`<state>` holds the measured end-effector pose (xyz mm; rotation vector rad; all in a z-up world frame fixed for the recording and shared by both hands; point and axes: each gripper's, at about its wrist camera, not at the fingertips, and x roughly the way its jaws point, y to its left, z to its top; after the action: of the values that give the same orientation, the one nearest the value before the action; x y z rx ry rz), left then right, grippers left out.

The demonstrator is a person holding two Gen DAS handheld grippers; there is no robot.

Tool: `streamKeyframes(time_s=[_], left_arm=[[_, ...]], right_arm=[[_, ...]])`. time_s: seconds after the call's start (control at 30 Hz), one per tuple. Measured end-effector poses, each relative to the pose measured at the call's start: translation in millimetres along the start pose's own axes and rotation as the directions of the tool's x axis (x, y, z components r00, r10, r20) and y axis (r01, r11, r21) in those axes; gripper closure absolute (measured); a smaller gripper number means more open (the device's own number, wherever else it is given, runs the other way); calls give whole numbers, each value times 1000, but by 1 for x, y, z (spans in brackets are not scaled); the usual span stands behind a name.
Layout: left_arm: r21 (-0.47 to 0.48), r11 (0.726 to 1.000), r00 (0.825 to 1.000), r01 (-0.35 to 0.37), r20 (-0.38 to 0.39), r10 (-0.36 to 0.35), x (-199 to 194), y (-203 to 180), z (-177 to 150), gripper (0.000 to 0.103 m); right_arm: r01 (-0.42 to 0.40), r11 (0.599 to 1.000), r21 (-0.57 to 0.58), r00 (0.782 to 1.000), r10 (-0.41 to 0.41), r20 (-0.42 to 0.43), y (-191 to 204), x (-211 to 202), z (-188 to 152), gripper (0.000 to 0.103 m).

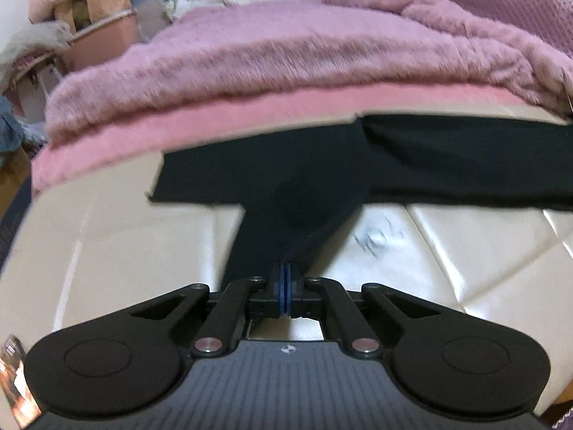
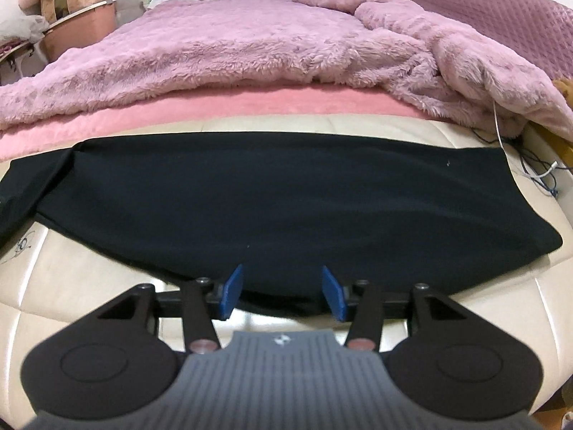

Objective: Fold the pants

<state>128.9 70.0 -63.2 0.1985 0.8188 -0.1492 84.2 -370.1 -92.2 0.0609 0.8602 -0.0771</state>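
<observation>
I'm looking across a bed, its fluffy mauve blanket rumpled and heaped toward the right, with a smoother pink sheet showing beneath its near edge. In front of it runs a glossy cream padded bench with stitched seams. The black pants lie flat on that bench, long axis running left to right along the bed's edge; the cloth is matte and smooth. My right camera shows the broad flat stretch and a tangle of thin cables at the bench's right end. My left camera alone shows a flap of the pants pulled toward me. My left gripper is clamped on that flap. My right gripper has its blue pads apart, just over the pants' near edge, pressing nothing.
</observation>
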Motion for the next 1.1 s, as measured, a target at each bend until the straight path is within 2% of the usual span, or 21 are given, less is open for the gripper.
streamKeyframes(time_s=[0.23, 0.4, 0.6, 0.77, 0.93, 1.1], left_arm=[[-61, 998, 999, -29, 36, 32, 0, 54, 57, 103], [-122, 992, 998, -43, 31, 47, 17, 102, 100, 103], [-103, 992, 996, -79, -54, 74, 69, 137, 142, 103], [-68, 991, 986, -112, -130, 103, 115, 146, 158, 103], [-36, 992, 982, -122, -149, 115, 130, 140, 162, 103], [-22, 990, 975, -143, -173, 137, 132, 137, 164, 103]], right_arm=[[41, 997, -64, 999, -41, 14, -4, 24, 40, 60], [69, 995, -75, 998, -70, -4, -17, 50, 67, 61], [108, 989, -96, 993, -111, -30, -37, 87, 92, 64], [145, 982, -118, 988, -150, -34, -58, 114, 109, 67], [193, 973, -130, 980, -198, -27, -105, 115, 116, 67], [254, 967, 4, 967, -254, -22, -195, 103, 116, 67]])
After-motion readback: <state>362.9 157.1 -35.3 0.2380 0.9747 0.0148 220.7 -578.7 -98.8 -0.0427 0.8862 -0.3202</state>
